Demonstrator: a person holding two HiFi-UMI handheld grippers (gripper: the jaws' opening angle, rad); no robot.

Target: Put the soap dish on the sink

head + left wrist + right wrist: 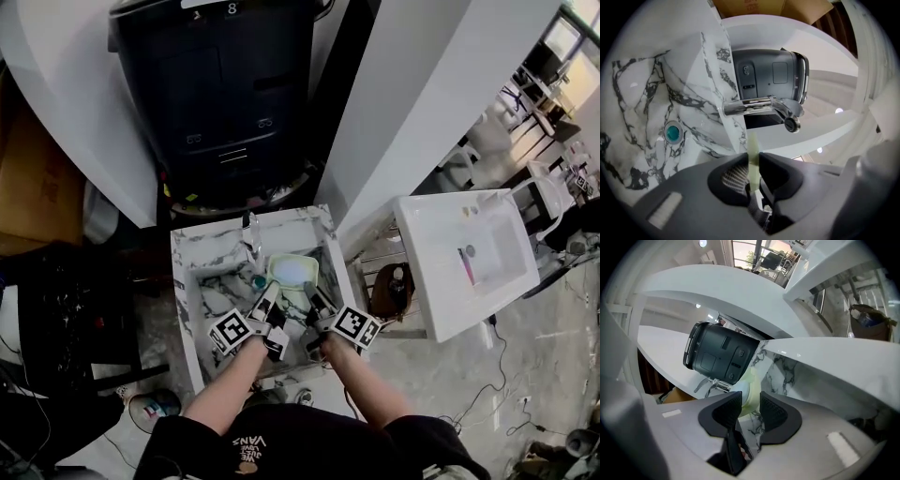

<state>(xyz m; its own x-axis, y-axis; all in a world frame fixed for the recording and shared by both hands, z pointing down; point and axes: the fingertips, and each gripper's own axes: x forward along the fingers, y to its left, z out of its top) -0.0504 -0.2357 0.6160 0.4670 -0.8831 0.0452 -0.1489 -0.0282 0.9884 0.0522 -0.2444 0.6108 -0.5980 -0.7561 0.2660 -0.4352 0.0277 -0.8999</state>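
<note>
At centre, sink [187, 253]: white marble, dark veins.
Left gripper [267, 298]: clenched on soap dish [293, 271], 7 o'clock rim.
Right gripper [317, 302]: clenched on its 5 o'clock rim.
Soap dish: pale green, over the basin.
Drain [258, 280]: teal, 9 o'clock of soap dish.

The head camera looks steeply down from above the person, with the white black-veined marble sink [187, 258] mid-frame. The cameras riding the left tool [273, 292] and right tool [315, 300] sit close over it. All three views share the dark grey boxy machine [220, 84], which stands at 12 o'clock from overhead.
</note>
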